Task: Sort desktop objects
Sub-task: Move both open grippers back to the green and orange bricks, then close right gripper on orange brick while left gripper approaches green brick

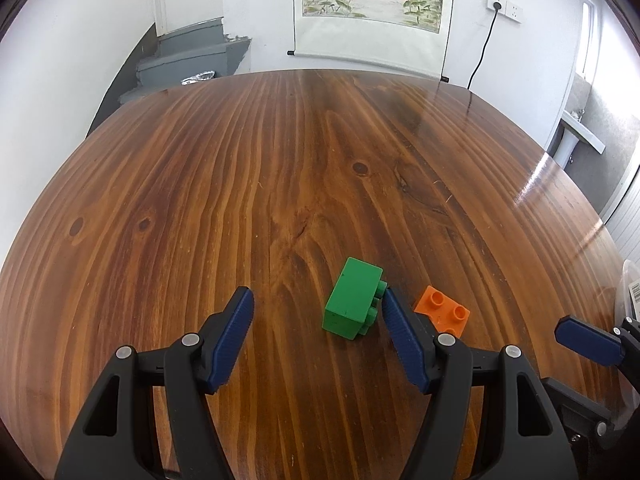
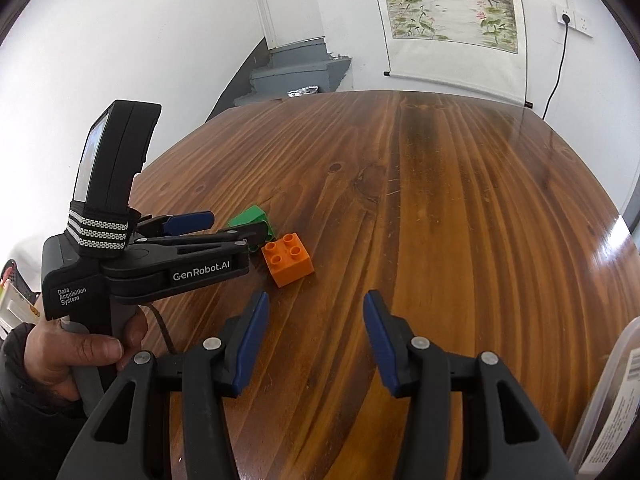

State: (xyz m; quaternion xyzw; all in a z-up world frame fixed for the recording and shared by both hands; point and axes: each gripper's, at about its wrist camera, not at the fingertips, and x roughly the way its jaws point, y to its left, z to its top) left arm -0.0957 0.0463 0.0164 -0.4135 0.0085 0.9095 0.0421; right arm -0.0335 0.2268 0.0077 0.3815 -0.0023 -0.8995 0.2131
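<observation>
2 blocks, a green block [image 1: 353, 299] and an orange block [image 1: 442, 312], lie unsorted on the wooden table [image 1: 280, 168]. Left gripper [image 1: 316, 308] and right gripper [image 2: 314, 314] hover wide, empty; sorting seems barely begun.

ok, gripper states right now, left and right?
Left gripper: open, holding nothing; green block lies by its right finger.
Right gripper: open, empty; orange block lies ahead of it on the table.
</observation>
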